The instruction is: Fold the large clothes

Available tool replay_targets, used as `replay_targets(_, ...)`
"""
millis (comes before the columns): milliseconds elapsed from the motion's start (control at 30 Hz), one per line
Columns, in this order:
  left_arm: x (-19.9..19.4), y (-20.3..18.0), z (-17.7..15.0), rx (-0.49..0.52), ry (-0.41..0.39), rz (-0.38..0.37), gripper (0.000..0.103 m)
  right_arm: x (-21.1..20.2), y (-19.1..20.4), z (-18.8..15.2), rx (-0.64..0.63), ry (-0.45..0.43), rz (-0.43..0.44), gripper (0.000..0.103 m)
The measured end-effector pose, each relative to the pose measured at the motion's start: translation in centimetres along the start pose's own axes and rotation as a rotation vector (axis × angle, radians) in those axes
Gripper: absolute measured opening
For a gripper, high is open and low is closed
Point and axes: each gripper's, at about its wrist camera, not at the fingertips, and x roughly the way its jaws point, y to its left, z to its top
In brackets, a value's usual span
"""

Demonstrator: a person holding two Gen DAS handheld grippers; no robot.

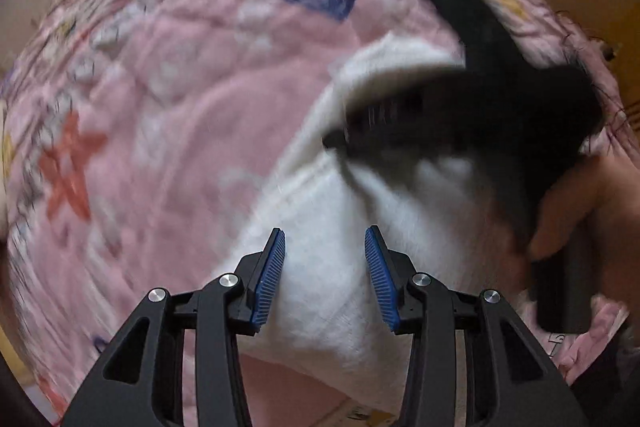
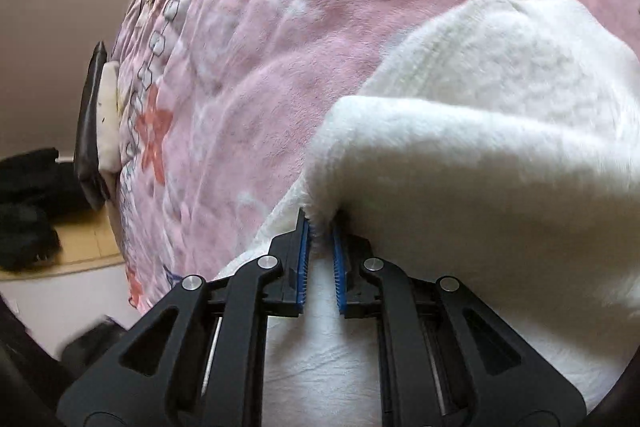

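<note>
Pinching a fold of the fluffy white fleece garment (image 2: 460, 131) between its nearly closed blue ribbed pads, your right gripper (image 2: 320, 227) had the fabric bunched up just ahead of it. Your left gripper (image 1: 325, 247) hung over the same garment with jaws apart, gripping nothing. The garment lay on the pink patterned plush blanket (image 1: 180, 99), your right hand (image 1: 580, 211) beside it.

right gripper (image 2: 320, 227) — pinching white fleece garment (image 2: 480, 131) edge | pink blanket (image 2: 248, 75) beneath

A pink patterned blanket (image 2: 248, 75) covers the bed.
</note>
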Motion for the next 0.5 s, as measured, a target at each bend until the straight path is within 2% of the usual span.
replay_targets(133, 1.9, 0.1, -1.5, -0.043, -0.009, 0.079, 0.044, -1.8, 0.6, -0.2, -0.039, -0.027, 0.05, 0.013)
replay_targets(233, 3.0, -0.3, -2.2, -0.029, -0.006, 0.127, 0.046, -6.3, 0.5, -1.1, -0.047, -0.147, 0.09, 0.017)
replay_targets(300, 3.3, -0.4, -2.5, -0.007, -0.016, 0.152, 0.047, -10.0, 0.1, -2.2, -0.039, -0.232, 0.121, 0.034)
replay_targets(333, 3.3, -0.4, -2.6, -0.005, -0.021, 0.158, 0.047, -12.3, -0.1, -3.3, -0.045, -0.297, 0.12, 0.038)
replay_targets(367, 3.3, -0.4, -2.8, -0.008, -0.026, 0.16, 0.047, -14.3, -0.5, -4.5, -0.057, -0.348, 0.106, 0.042)
replay_targets(433, 3.2, -0.2, -2.9, -0.022, -0.026, 0.156, 0.048, -17.2, -1.8, -7.0, -0.063, -0.413, 0.037, 0.042)
replay_targets(500, 3.2, 0.0, -2.9, -0.021, -0.026, 0.16, 0.049, -18.6, -3.5, -9.4, -0.068, -0.427, -0.03, 0.041)
